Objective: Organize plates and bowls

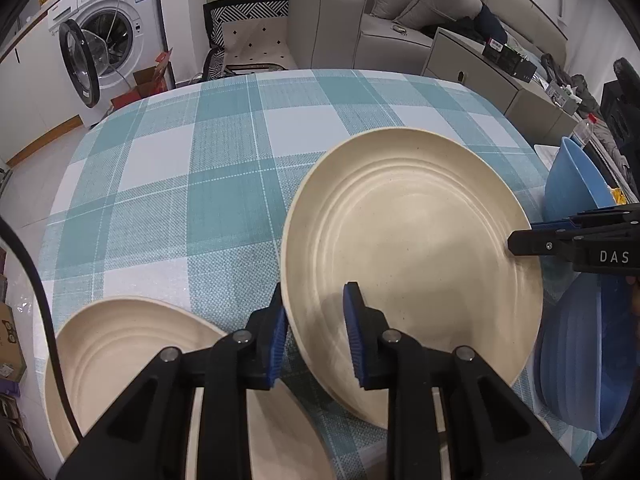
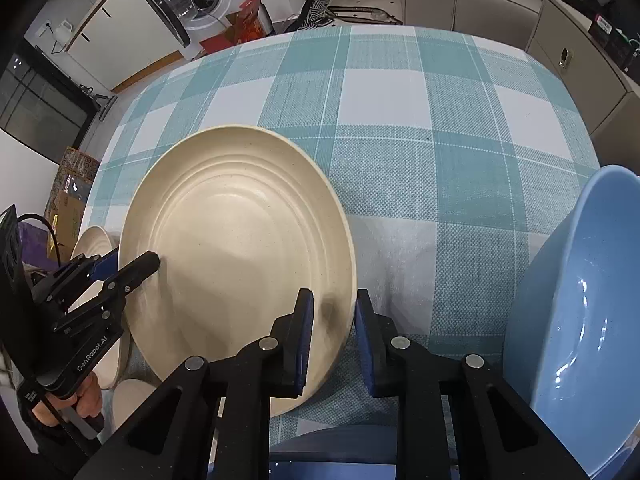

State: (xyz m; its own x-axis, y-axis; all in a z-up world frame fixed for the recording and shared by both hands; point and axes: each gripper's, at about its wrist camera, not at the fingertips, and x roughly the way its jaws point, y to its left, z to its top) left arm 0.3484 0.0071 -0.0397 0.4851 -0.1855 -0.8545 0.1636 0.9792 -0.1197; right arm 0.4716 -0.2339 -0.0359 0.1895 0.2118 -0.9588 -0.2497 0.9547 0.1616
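A cream ridged plate [image 1: 416, 248] is held tilted above the checked tablecloth by both grippers; it also shows in the right wrist view [image 2: 240, 248]. My left gripper [image 1: 316, 336] is shut on its left rim. My right gripper [image 2: 334, 340] is shut on its right rim and shows in the left wrist view [image 1: 520, 244]. A second cream plate [image 1: 132, 360] lies on the table at the near left, under my left gripper. A blue bowl [image 2: 580, 320] stands at the right. A blue plate [image 1: 580, 364] lies below it.
The teal and white checked tablecloth [image 1: 208, 168] covers the table. A washing machine [image 1: 108, 32] with its door open stands at the far left. A grey sofa [image 1: 400, 12] and a cabinet [image 1: 480, 72] lie beyond the table's far edge.
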